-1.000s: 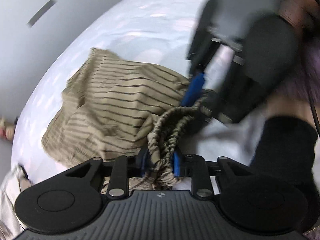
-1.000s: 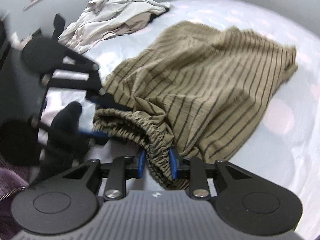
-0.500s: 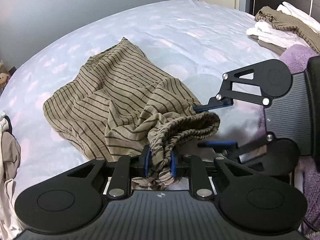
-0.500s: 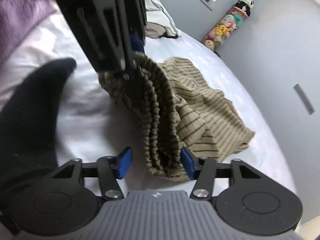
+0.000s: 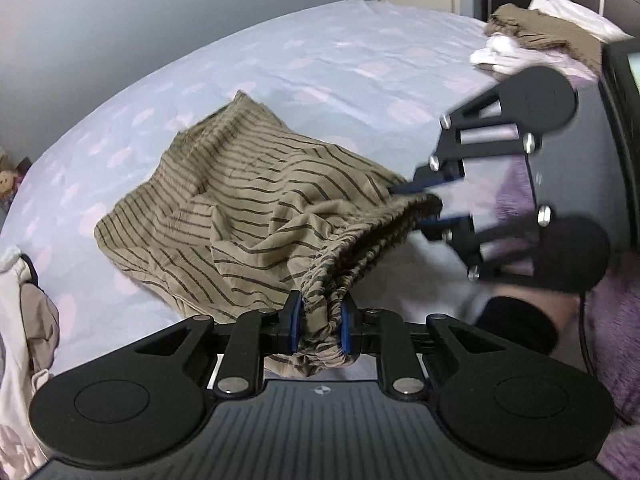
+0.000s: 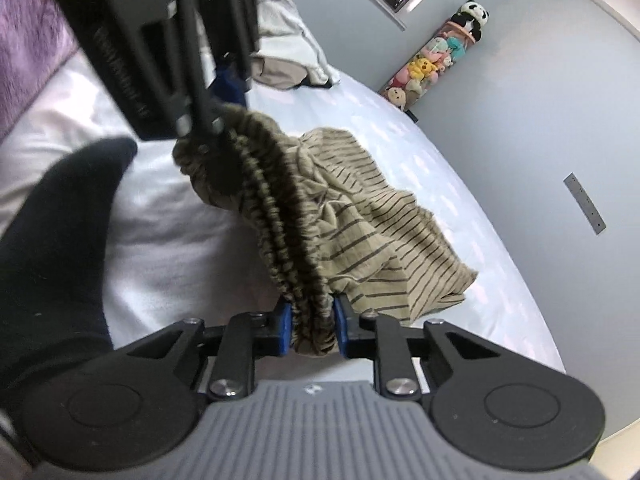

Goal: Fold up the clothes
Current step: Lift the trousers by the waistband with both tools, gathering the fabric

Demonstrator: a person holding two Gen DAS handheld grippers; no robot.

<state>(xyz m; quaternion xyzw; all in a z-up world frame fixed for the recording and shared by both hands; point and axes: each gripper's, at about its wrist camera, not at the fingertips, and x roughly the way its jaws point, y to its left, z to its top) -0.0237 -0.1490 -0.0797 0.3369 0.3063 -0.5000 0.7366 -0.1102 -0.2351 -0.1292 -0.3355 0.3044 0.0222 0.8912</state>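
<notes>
Tan shorts with dark stripes [image 5: 240, 208] lie partly on the pale blue bed, and also show in the right wrist view [image 6: 380, 236]. My left gripper [image 5: 318, 320] is shut on one end of their gathered elastic waistband [image 5: 360, 240]. My right gripper [image 6: 312, 324] is shut on the other end of the waistband [image 6: 276, 216]. The waistband is stretched between the two grippers, lifted off the sheet. The right gripper shows in the left wrist view [image 5: 424, 204]; the left gripper shows in the right wrist view [image 6: 208, 124].
A pile of white and tan clothes [image 5: 532, 28] sits at the bed's far right corner. Another heap of light clothes [image 6: 284, 52] lies at the other end. Plush toys [image 6: 436, 60] stand against the wall. A purple fleece [image 5: 616, 320] is near me.
My right gripper has closed on the waistband; half a second ago it was open around it. The two grippers have drawn apart, stretching the waistband.
</notes>
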